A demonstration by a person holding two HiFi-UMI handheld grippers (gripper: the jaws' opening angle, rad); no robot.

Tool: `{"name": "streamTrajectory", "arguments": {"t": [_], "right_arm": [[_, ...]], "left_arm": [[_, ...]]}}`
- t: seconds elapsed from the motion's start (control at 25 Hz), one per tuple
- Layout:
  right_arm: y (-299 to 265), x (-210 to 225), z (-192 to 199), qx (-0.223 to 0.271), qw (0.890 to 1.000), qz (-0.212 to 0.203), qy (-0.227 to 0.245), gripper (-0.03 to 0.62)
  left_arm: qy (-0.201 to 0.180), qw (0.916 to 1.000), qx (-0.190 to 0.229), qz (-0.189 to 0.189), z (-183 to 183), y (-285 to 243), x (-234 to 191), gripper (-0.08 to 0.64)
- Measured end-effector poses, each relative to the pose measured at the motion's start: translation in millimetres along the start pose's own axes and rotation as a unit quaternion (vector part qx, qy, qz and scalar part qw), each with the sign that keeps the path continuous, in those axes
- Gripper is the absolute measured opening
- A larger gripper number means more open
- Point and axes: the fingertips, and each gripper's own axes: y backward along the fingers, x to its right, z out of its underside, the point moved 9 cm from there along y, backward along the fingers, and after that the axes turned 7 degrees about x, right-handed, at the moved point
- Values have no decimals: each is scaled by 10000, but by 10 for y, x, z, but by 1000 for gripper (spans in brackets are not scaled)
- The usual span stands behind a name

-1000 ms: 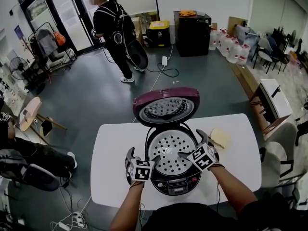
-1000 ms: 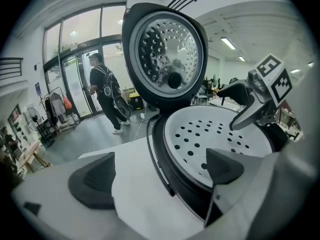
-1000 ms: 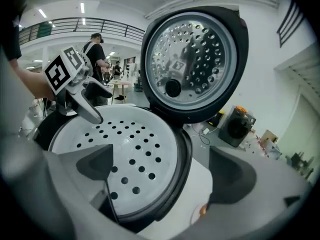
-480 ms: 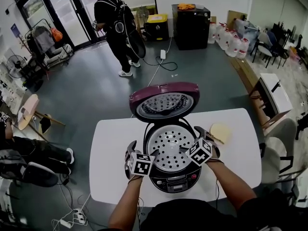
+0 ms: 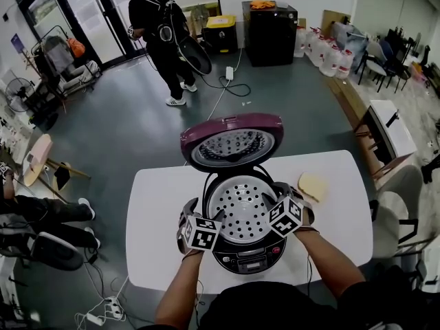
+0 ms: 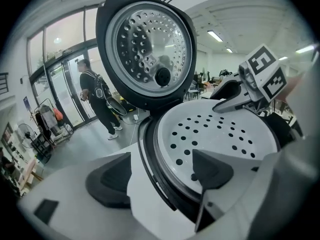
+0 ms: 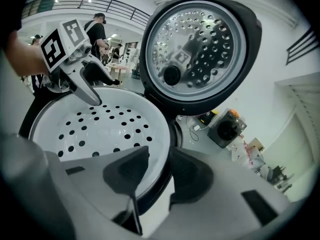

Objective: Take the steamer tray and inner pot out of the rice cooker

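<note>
The rice cooker (image 5: 242, 247) stands open on the white table (image 5: 161, 243), its purple lid (image 5: 232, 145) tipped back. The white perforated steamer tray (image 5: 239, 208) (image 6: 220, 129) (image 7: 95, 126) sits in the top of the cooker; the inner pot below it is hidden. My left gripper (image 5: 204, 213) (image 6: 160, 174) straddles the cooker's left rim; its jaws have just been closing, but the outer pad still stands off the wall. My right gripper (image 5: 273, 194) (image 7: 160, 159) has just closed its jaws and pinches the tray's right rim, one jaw inside, one outside.
A yellow cloth (image 5: 313, 184) lies on the table right of the cooker. A person (image 5: 157, 26) stands on the floor far behind the table. A chair (image 5: 405, 208) is at the table's right end, and cables (image 5: 103, 311) lie on the floor at the left.
Both grippers stayed at the cooker's sides. The right jaws drew together onto the tray's rim. The left jaws narrowed around the left rim. The view shifted slightly.
</note>
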Motion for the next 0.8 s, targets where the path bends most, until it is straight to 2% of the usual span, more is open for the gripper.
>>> {"name": "streamTrajectory", "arguments": {"t": [0.28, 0.48, 0.56, 0.8], "right_arm": [[17, -13, -5, 25, 10000, 78, 28, 128], [64, -22, -12, 50, 9999, 125, 103, 132], [64, -33, -13, 55, 9998, 140, 136, 132], [69, -60, -31, 40, 9998, 166, 144, 124]], "left_arm": [[-410, 9991, 31, -95, -27, 14, 113, 255], [-810, 9959, 65, -408, -82, 53, 175, 204], [-856, 9950, 124, -506, -82, 58, 186, 147], [-800, 9949, 143, -604, -67, 69, 160, 123]]}}
